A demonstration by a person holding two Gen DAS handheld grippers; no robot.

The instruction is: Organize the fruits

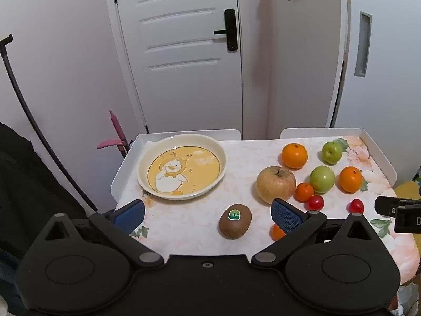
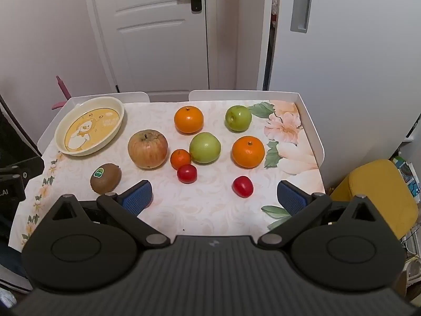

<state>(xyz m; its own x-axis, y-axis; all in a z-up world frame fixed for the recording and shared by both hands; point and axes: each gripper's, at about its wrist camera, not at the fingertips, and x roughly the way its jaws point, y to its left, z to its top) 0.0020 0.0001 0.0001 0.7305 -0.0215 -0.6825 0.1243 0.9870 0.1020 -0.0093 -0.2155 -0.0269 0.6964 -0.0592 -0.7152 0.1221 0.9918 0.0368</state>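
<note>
A cream plate (image 1: 143, 176) (image 2: 61, 134) with a yellow duck picture sits empty at the table's far left. A kiwi (image 1: 235, 221) (image 2: 105, 178) lies in front of it, between the wide fingers of my open left gripper (image 1: 208, 210). To the right lie a large apple (image 1: 276, 184) (image 2: 148, 148), two oranges (image 2: 188, 119) (image 2: 248, 152), two green apples (image 2: 238, 118) (image 2: 205, 147), a small mandarin (image 2: 180, 159) and two cherry tomatoes (image 2: 187, 173) (image 2: 242, 186). Another small orange fruit (image 1: 277, 232) peeks from under my left gripper's right finger. My right gripper (image 2: 214, 193) hangs open just short of the nearer tomato.
The fruit lies on a floral cloth (image 2: 205, 210) over a white table with a raised rim (image 2: 311, 131). A white door (image 1: 184, 52) and wall stand behind it. A yellow chair (image 2: 381, 194) is at the right, a pink handle (image 1: 115, 137) at the left.
</note>
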